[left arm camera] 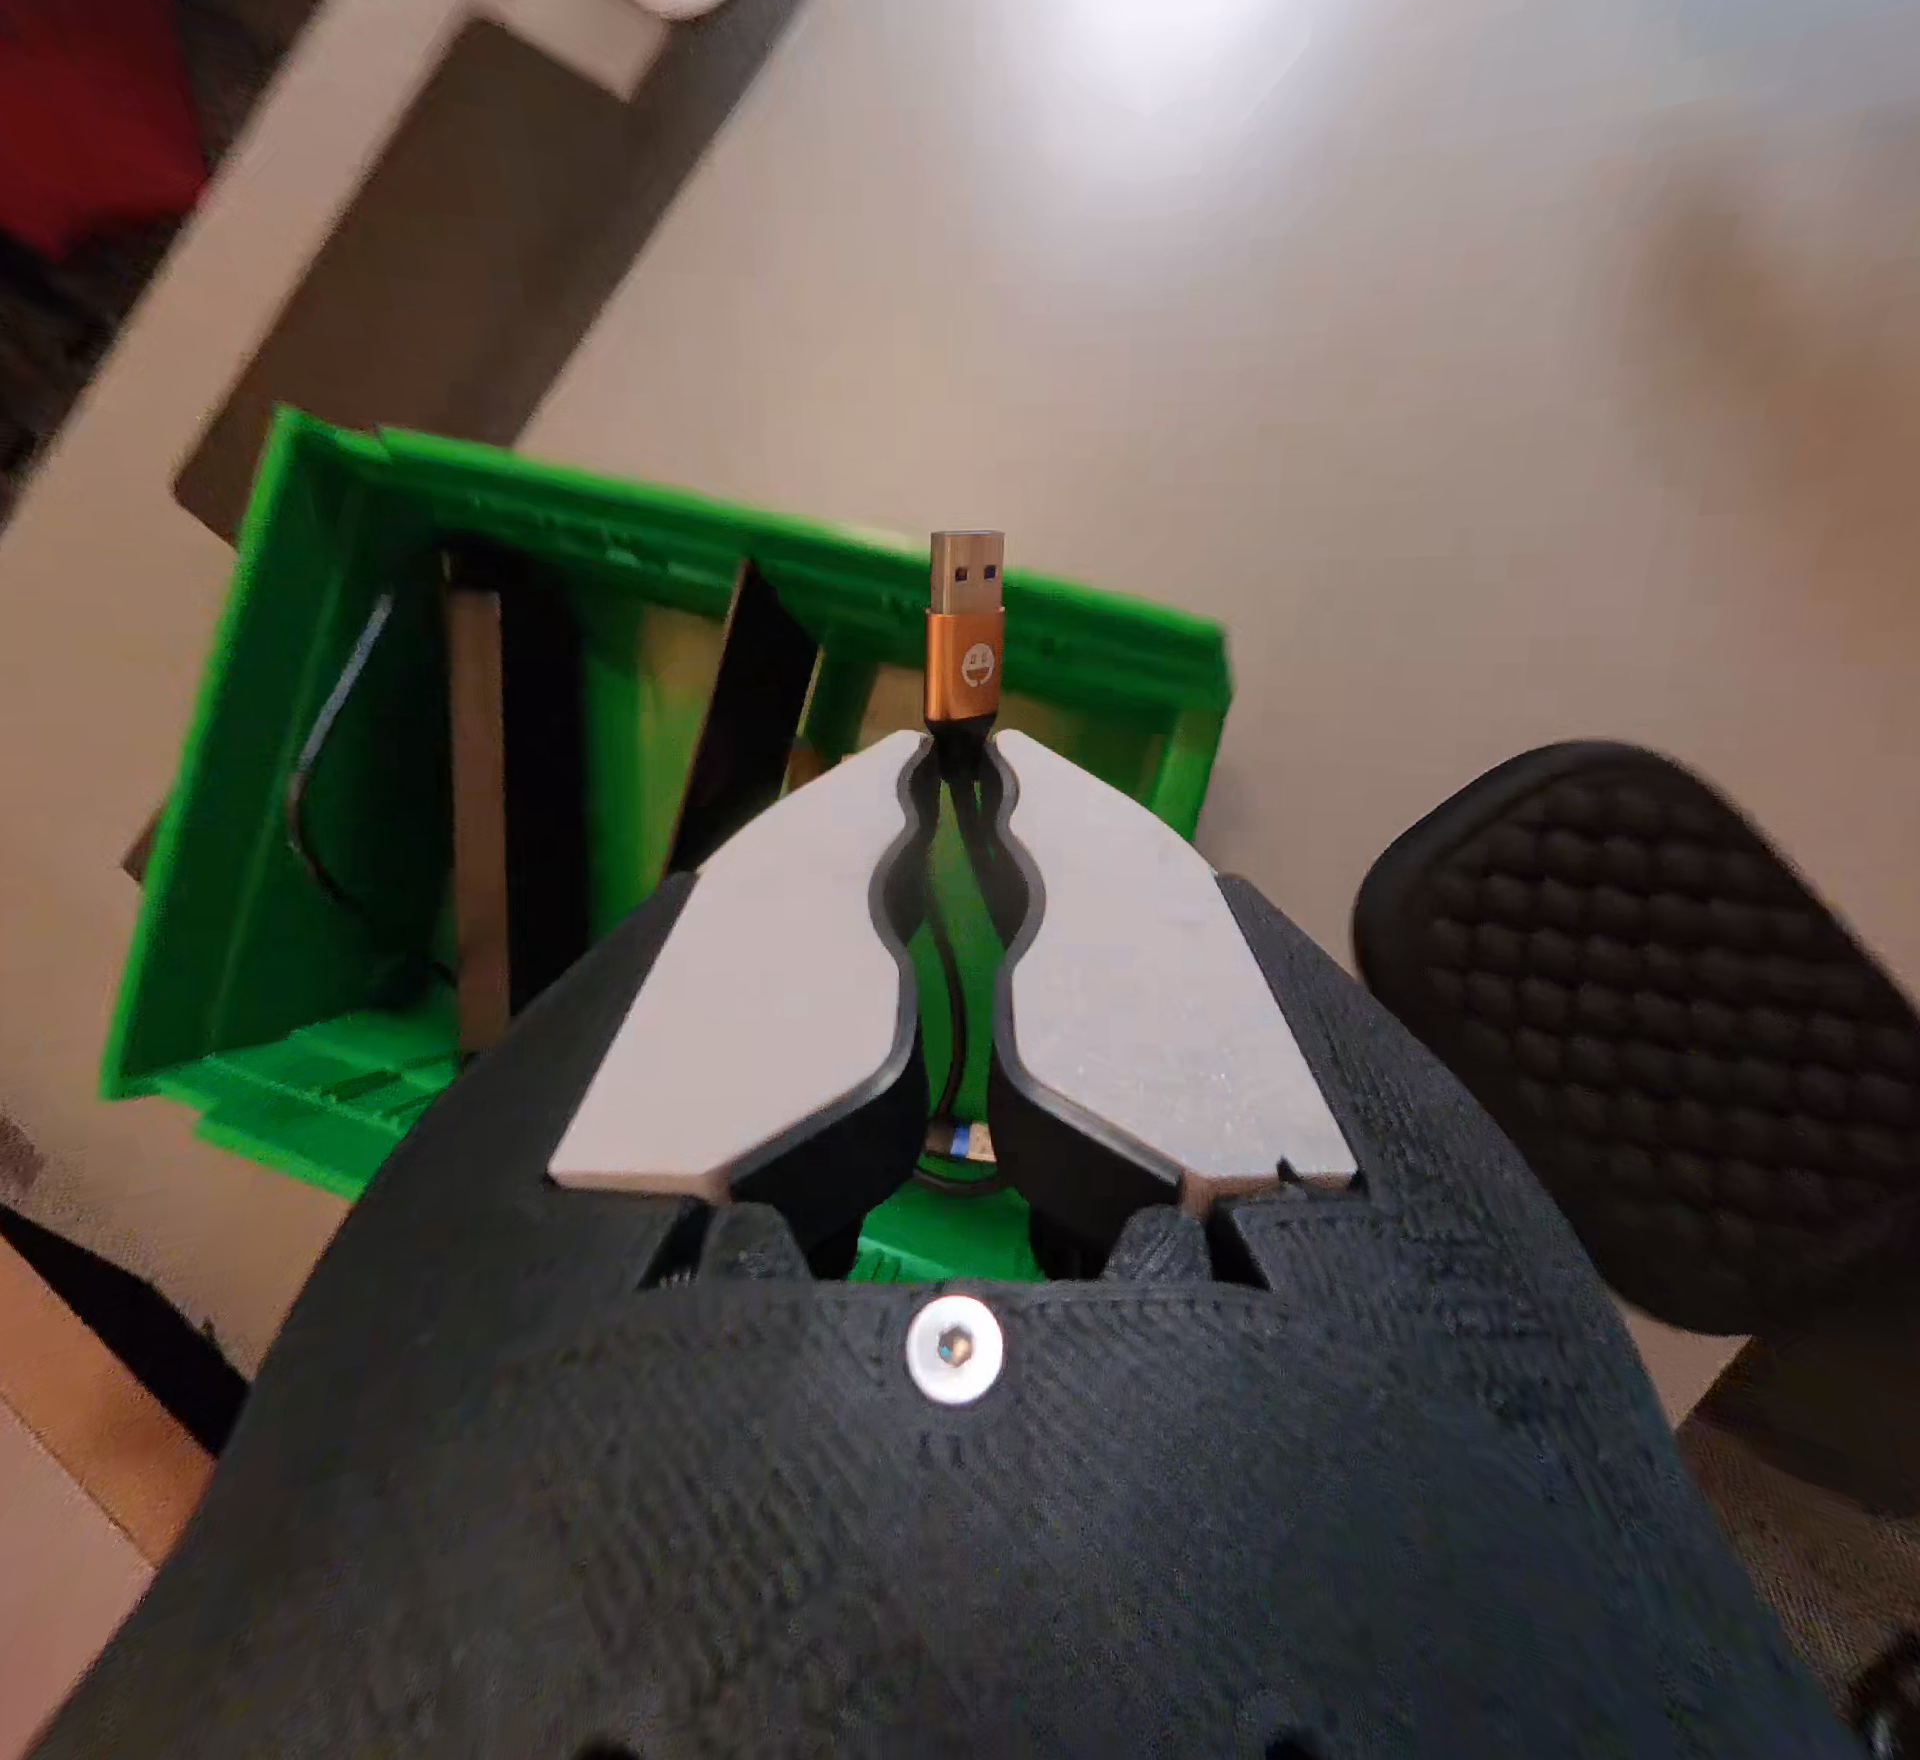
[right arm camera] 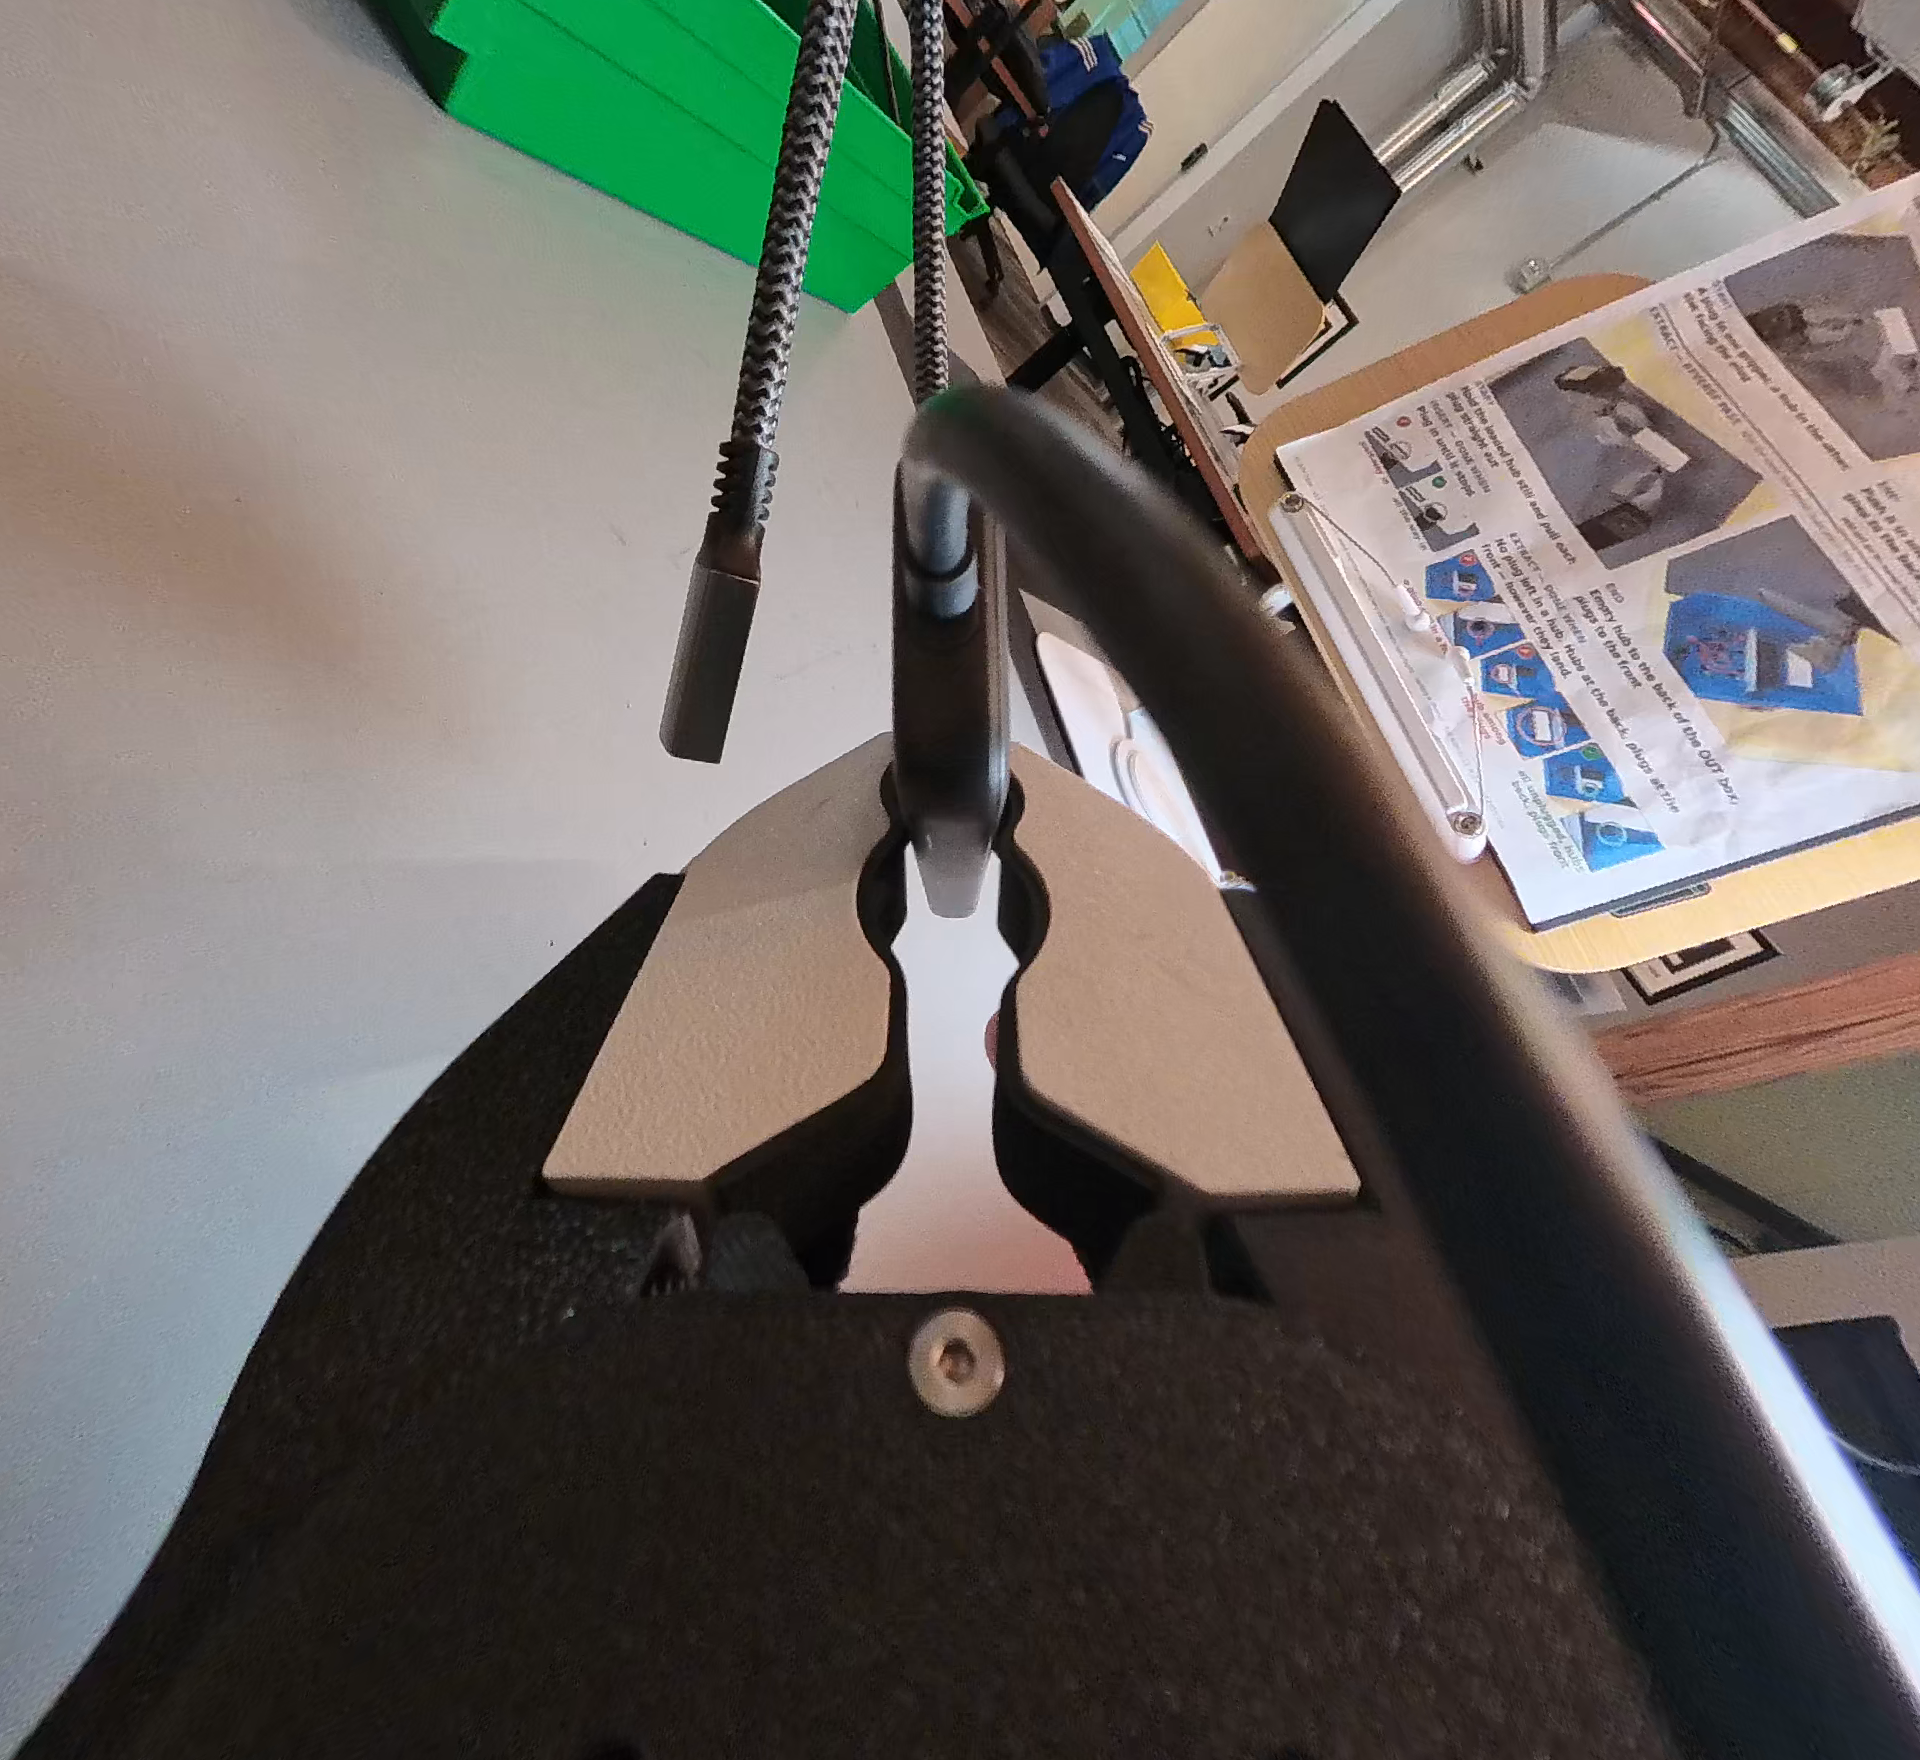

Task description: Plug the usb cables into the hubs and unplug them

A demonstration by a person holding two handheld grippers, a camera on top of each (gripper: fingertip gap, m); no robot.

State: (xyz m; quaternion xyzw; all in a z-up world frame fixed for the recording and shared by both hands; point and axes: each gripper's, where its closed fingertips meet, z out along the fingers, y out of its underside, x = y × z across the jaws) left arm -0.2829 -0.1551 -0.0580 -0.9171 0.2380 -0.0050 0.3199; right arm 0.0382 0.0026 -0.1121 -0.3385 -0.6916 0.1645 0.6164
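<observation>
In the left wrist view my left gripper (left arm camera: 961, 744) is shut on the black cable just behind an orange USB plug (left arm camera: 966, 661), whose metal tip points away from me above a green bin (left arm camera: 260, 775). The bin holds dark hubs (left arm camera: 478, 817) standing on edge. In the right wrist view my right gripper (right arm camera: 951, 801) is shut on a dark grey hub (right arm camera: 951, 671) held on edge. A braided cable (right arm camera: 821, 100) hangs from above with its dark plug (right arm camera: 712, 661) free, left of the hub. A second braided cable (right arm camera: 928, 100) runs down behind the hub's top.
A thick black cable (right arm camera: 1299, 775) arcs from the hub to the right. Green bins (right arm camera: 665, 79) stand at the back of the white table (right arm camera: 312, 463). An instruction sheet (right arm camera: 1621, 588) lies on a wooden board at right. A black padded armrest (left arm camera: 1662, 1035) sits right of the left gripper.
</observation>
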